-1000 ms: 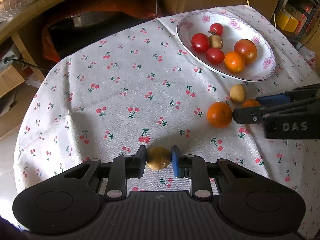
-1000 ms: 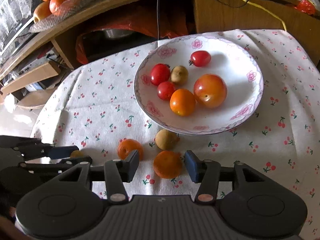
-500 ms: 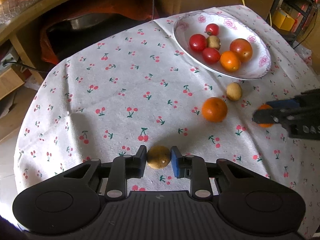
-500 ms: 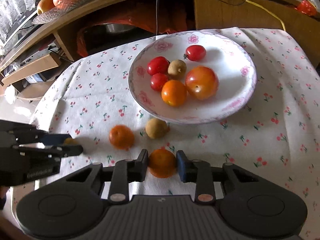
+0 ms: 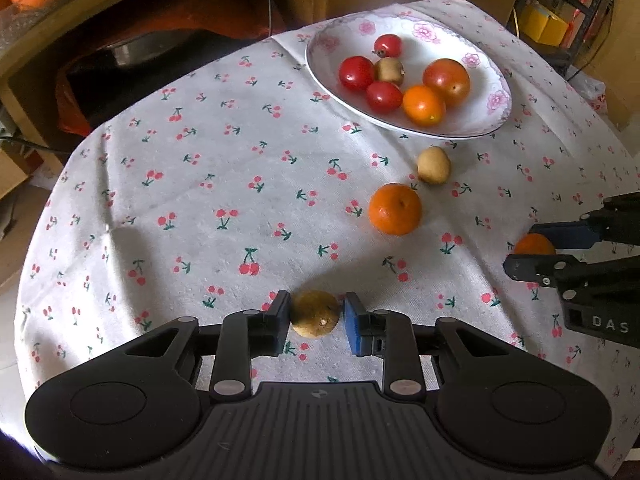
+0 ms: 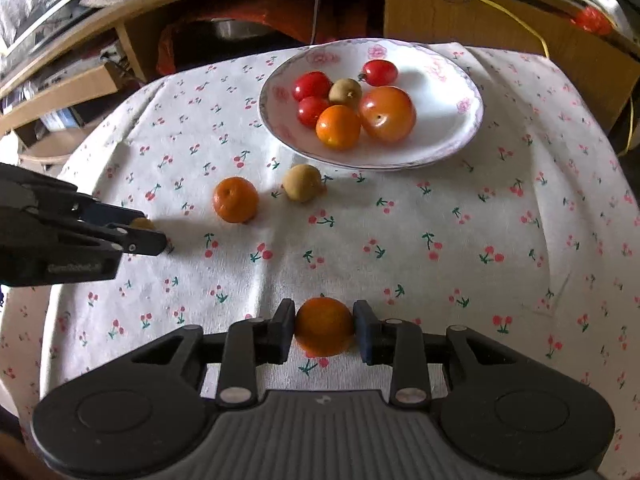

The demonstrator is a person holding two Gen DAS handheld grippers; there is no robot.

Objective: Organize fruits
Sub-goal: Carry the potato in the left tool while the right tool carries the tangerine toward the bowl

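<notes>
The left gripper (image 5: pixel 315 317) reached forward low over the white cherry-print tablecloth (image 5: pixel 224 184), its black and blue fingers clamped on a small brown, round kiwi-like fruit (image 5: pixel 315 313). That fruit showed a pale end spot turned toward the camera; it looked nearly round, so I cannot tell its long axis. The right gripper (image 6: pixel 324 330) was held level a little off the cloth, its dark fingers pressed tight against both sides of a small orange mandarin (image 6: pixel 325 331). Ahead of both, a loose orange mandarin (image 6: pixel 235 199) and a brown kiwi-like fruit (image 6: pixel 302 188) lay apart on the cloth, near the white floral-rimmed plate (image 6: pixel 452 140) holding tomatoes and other fruit.
</notes>
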